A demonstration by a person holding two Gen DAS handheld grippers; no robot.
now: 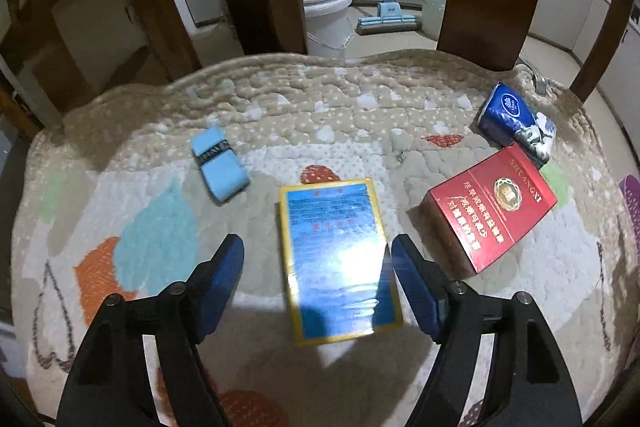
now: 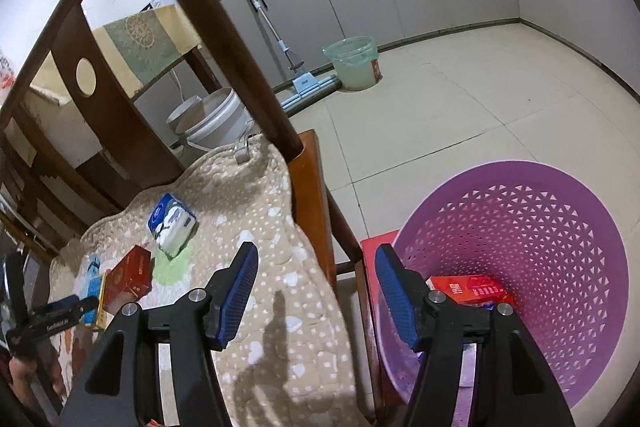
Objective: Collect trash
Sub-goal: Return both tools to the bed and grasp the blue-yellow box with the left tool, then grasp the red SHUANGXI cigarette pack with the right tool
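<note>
Four pieces of trash lie on the quilted beige cushion with coloured leaf patches [image 1: 340, 107] that covers a dark wooden chair seat. At the middle of that cushion sits a flat blue box with a yellow border [image 1: 338, 259]; a light blue wrapped packet with a dark band [image 1: 218, 163] lies to its left, a red cardboard box with gold lettering [image 1: 492, 211] tilts to its right, and a dark blue tissue pack [image 1: 516, 123] rests just beyond the red box, near the cushion's far right edge. The left gripper [image 1: 318, 255] hovers over the blue box with its jaws spread wide on either side of it, apparently not touching it, though the glare makes that hard to judge. The right gripper [image 2: 316, 263] is also parted and holds nothing, straddling the cushion's right edge. Beside the chair, on the tiled floor, stands a round purple plastic lattice basket [image 2: 560, 247], with a red printed carton [image 2: 468, 289] lying inside it.
</note>
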